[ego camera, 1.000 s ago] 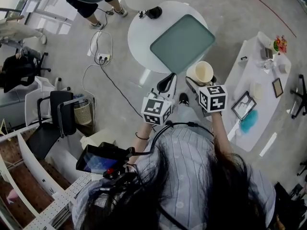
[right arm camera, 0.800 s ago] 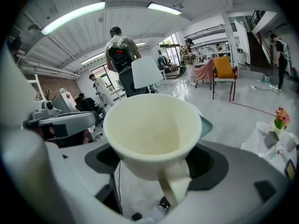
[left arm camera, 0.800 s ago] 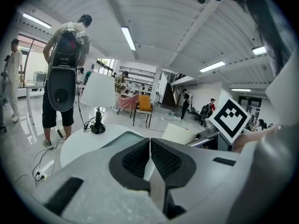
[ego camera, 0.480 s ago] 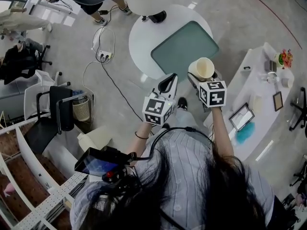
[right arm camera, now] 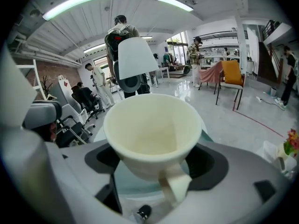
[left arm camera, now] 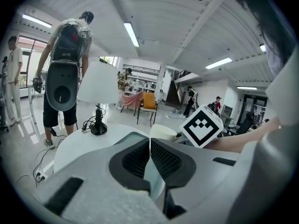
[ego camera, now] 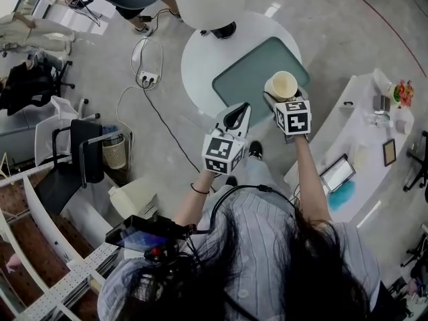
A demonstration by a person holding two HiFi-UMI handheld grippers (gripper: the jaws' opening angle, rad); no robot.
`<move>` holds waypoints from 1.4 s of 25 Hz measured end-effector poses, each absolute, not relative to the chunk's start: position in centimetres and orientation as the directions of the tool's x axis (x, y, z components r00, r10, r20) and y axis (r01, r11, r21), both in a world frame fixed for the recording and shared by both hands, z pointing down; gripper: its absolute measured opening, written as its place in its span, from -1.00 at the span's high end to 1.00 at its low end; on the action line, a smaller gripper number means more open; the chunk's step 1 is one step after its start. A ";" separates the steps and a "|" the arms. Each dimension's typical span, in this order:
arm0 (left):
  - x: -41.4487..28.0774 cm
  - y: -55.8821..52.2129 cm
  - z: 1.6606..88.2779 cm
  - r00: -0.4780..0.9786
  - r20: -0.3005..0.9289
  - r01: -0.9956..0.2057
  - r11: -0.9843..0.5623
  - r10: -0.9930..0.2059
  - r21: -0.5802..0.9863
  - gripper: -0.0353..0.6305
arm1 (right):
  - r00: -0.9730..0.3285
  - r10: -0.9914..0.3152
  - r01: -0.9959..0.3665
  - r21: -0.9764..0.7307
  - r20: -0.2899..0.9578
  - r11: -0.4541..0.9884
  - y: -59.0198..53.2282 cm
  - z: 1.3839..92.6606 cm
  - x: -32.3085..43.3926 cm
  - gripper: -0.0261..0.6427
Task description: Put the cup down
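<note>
A cream cup with a handle is held upright in the air by my right gripper, whose jaws are shut on its lower body. In the head view it hangs over the near right edge of the teal mat on the round white table. The right gripper view shows the cup is empty, with its handle pointing back at the camera. My left gripper is shut with nothing in it, beside the cup to its left at the table's near edge. The left gripper view shows the cup just past the closed jaws.
A lamp with a white shade stands at the table's far side. A person stands behind it. A white side desk with picture frames is on the right. A power strip and cable lie on the floor at the left.
Both grippers have moved forward toward the round table. The cup has gone from off its near edge to over the teal mat's near corner. Both grips are unchanged.
</note>
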State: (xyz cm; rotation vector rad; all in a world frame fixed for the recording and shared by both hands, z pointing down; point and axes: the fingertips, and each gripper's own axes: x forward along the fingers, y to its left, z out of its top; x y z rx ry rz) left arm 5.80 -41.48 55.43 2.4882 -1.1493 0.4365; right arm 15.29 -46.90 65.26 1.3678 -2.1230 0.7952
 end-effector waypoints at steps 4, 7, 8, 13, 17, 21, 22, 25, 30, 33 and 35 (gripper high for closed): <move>6.3 -42.3 55.8 0.625 0.425 -0.770 -0.608 -0.655 0.193 0.84 | -0.364 -0.637 -0.924 -0.175 0.680 0.341 -49.4 66.8 15.6 -0.30; 6.4 -42.5 56.4 0.627 0.434 -0.766 -0.614 -0.647 0.192 0.84 | -0.352 -0.631 -0.924 -0.151 0.691 0.350 -50.9 68.2 15.8 -0.30; 6.4 -42.5 56.6 0.627 0.438 -0.765 -0.614 -0.644 0.193 0.84 | -0.347 -0.627 -0.924 -0.141 0.697 0.354 -51.4 68.6 15.8 -0.30; 6.0 -42.6 57.3 0.626 0.453 -0.765 -0.613 -0.634 0.198 0.84 | -0.324 -0.613 -0.919 -0.086 0.720 0.385 -53.6 70.2 15.6 -0.30; 5.7 -42.6 57.8 0.622 0.462 -0.768 -0.608 -0.632 0.200 0.84 | -0.312 -0.617 -0.909 -0.038 0.722 0.416 -55.2 70.2 15.3 -0.30; 5.4 -42.4 58.0 0.620 0.470 -0.769 -0.607 -0.629 0.201 0.84 | -0.304 -0.620 -0.905 -0.016 0.723 0.426 -56.0 70.7 15.0 -0.30; 5.3 -42.4 58.1 0.619 0.472 -0.769 -0.607 -0.628 0.200 0.84 | -0.301 -0.622 -0.904 -0.009 0.723 0.427 -56.2 70.9 15.0 -0.30; 4.9 -42.1 58.1 0.615 0.477 -0.772 -0.604 -0.628 0.199 0.84 | -0.282 -0.631 -0.905 0.017 0.723 0.424 -56.7 71.3 15.0 -0.30; 4.2 -41.9 58.4 0.602 0.486 -0.782 -0.592 -0.633 0.197 0.84 | -0.279 -0.642 -0.914 0.008 0.714 0.406 -57.2 72.0 15.1 -0.30; 3.8 -41.8 58.6 0.594 0.491 -0.788 -0.583 -0.638 0.196 0.84 | -0.273 -0.649 -0.916 0.016 0.710 0.402 -57.5 72.1 15.0 -0.30; 3.6 -41.7 58.6 0.589 0.493 -0.792 -0.578 -0.640 0.196 0.84 | -0.271 -0.648 -0.918 0.012 0.712 0.398 -57.7 72.1 14.9 -0.30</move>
